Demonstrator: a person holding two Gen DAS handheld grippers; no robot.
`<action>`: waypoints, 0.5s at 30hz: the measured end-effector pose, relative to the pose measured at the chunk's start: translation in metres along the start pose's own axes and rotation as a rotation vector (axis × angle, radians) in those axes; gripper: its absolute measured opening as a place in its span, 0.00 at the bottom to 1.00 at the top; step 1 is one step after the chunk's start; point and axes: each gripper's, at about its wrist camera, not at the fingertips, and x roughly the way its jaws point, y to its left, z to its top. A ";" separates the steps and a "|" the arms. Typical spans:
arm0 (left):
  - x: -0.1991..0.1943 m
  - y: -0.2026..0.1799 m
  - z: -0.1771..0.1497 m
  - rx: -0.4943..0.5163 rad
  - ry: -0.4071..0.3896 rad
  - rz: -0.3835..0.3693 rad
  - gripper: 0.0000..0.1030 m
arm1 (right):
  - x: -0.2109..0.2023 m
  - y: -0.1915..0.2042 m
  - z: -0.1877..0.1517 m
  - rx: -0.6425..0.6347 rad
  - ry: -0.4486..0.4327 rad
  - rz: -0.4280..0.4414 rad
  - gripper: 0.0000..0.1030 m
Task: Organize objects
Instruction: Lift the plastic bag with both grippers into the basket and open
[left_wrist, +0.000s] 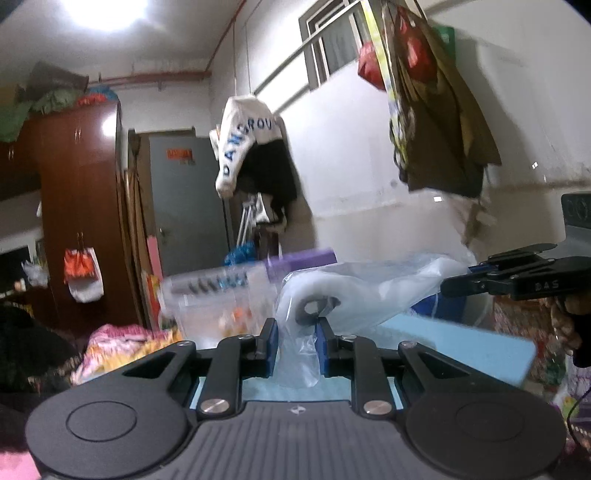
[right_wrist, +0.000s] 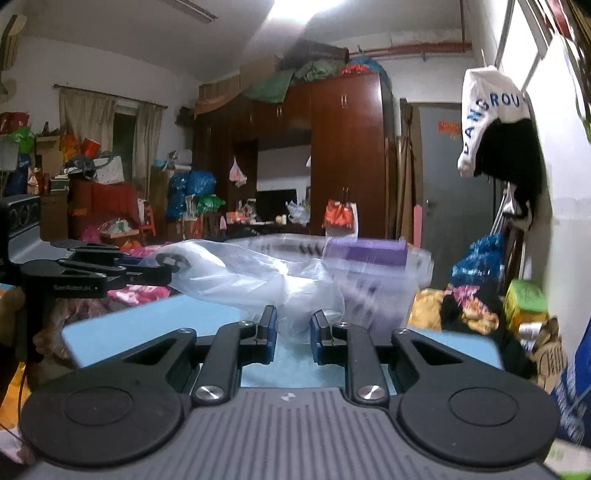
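Note:
A clear plastic bag (left_wrist: 369, 291) with something white and a dark ring inside hangs stretched above the light blue table (left_wrist: 461, 343). My left gripper (left_wrist: 297, 343) is shut on the bag's near end, with film bunched between its blue pads. At the right edge of the same view, my right gripper (left_wrist: 448, 286) pinches the bag's other end. In the right wrist view, my right gripper (right_wrist: 293, 332) is shut on crumpled film of the bag (right_wrist: 258, 277), and my left gripper (right_wrist: 168, 271) grips its far left corner.
A clear storage box with a purple lid (left_wrist: 221, 295) (right_wrist: 369, 273) stands just behind the bag on the blue table (right_wrist: 147, 321). Clothes hang on the white wall (left_wrist: 255, 147). Piled fabric and bags crowd both sides of the table, and a brown wardrobe (right_wrist: 347, 155) stands behind.

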 end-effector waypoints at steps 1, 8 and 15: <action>0.005 0.003 0.009 0.004 -0.009 0.007 0.24 | 0.005 -0.004 0.009 -0.001 -0.005 -0.001 0.20; 0.062 0.027 0.064 0.010 0.003 0.054 0.24 | 0.064 -0.040 0.065 0.007 0.001 -0.048 0.19; 0.125 0.052 0.063 -0.038 0.123 0.087 0.25 | 0.116 -0.058 0.068 0.026 0.107 -0.097 0.19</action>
